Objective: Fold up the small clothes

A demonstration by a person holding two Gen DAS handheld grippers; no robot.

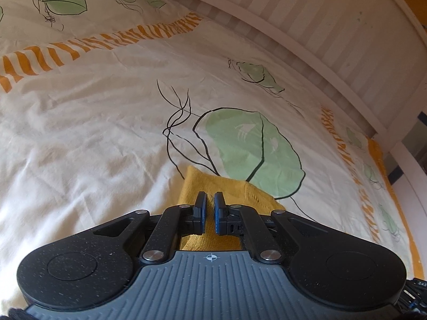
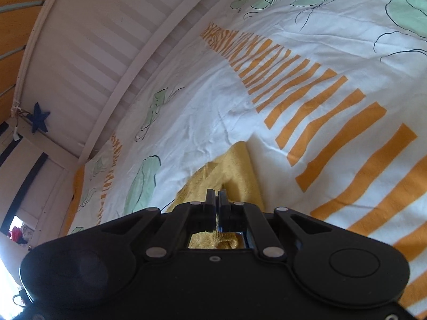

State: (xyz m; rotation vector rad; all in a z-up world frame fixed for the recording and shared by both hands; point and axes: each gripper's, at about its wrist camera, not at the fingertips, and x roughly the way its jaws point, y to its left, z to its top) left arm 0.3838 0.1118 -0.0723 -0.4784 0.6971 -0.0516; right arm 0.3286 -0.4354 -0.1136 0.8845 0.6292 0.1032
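Note:
A small yellow knitted cloth (image 1: 232, 186) lies on the bed cover, and its near part runs up under my left gripper (image 1: 210, 198). That gripper's jaws stand almost together, pinching an edge of the cloth. In the right wrist view the same yellow cloth (image 2: 234, 165) rises in a fold from the cover to my right gripper (image 2: 216, 194), which is shut on it. More of the cloth shows through the gap behind the fingers in both views. The gripper bodies hide the rest of the cloth.
The bed cover (image 1: 106, 133) is cream with green leaves and orange stripes, and is lightly wrinkled. A white slatted bed rail (image 1: 333, 40) runs along the far edge of the bed (image 2: 88, 42). A blue star (image 2: 40, 117) hangs at the rail's end.

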